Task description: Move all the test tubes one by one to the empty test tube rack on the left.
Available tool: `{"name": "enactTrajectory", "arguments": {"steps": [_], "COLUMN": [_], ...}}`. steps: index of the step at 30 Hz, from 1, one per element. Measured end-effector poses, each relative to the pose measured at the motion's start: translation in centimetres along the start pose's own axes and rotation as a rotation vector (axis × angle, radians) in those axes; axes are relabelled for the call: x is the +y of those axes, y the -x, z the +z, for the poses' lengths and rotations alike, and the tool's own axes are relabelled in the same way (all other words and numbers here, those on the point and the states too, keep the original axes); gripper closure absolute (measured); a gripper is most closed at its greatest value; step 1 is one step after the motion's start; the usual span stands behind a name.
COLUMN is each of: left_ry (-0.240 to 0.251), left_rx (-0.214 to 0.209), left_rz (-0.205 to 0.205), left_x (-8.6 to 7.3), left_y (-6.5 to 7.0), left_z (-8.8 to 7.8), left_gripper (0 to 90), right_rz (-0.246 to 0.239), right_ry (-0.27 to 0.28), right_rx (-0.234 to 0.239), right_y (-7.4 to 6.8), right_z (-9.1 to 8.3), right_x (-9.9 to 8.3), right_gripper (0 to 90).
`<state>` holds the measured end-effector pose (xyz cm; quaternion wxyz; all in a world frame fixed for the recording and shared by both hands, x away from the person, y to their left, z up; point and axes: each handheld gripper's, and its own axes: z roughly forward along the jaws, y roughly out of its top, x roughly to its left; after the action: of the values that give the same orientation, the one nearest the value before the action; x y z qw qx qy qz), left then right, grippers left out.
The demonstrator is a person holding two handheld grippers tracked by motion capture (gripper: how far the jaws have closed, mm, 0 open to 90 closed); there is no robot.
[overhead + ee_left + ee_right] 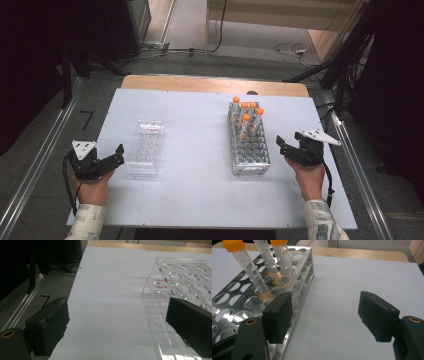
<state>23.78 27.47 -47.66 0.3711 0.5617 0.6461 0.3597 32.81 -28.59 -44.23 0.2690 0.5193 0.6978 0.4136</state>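
So far nothing has been moved, by the look of it. The right gripper [286, 147] hangs with its jaws wide apart and empty, just beside the near right corner of the metal rack [248, 145], not touching it. In the right gripper view one jaw sits in front of the rack's edge with bare table [352, 290] between the two pads. The left gripper [111, 159] is likewise spread and holds nothing, resting near the left side of the clear plastic rack [147, 147]. The orange-capped tubes [247, 117] all stand at the far end of the metal rack, while every hole in the clear rack looks empty. My guess is that the tubes are meant to cross over; if so, the whole transfer remains, starting with a first grasp.
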Motion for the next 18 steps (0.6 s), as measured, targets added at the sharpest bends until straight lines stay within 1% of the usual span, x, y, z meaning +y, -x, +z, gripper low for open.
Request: {"name": "enactTrajectory", "arguments": {"steps": [9, 12, 15, 17, 18], "left_ry": [-0.004, -0.004, -0.005, -0.008, -0.008], "left_rx": [-0.007, -0.008, -0.009, -0.010, -0.010], "left_rz": [-0.003, -0.008, -0.009, -0.006, -0.006], "left_x": [0.0, 0.0, 0.0, 0.0, 0.0], "left_y": [0.0, 0.0, 0.0, 0.0, 0.0], "left_z": [0.1, 0.1, 0.1, 0.1, 0.1], "left_gripper": [5.2, 5.2, 5.2, 5.2, 5.2], "right_rz": [-0.012, -0.027, -0.023, -0.028, -0.035], "right_ry": [0.011, 0.012, 0.010, 0.010, 0.014], "right_rx": [0.026, 0.035, 0.053, 0.052, 0.056], "right_y": [-0.8, -1.1, -1.4, -1.5, -1.6], "right_z": [0.8, 1.3, 1.7, 1.9, 2.2], "right_x": [0.8, 1.3, 1.7, 1.8, 2.0], "right_gripper": [24.4, 24.4, 24.4, 24.5, 24.7]}}
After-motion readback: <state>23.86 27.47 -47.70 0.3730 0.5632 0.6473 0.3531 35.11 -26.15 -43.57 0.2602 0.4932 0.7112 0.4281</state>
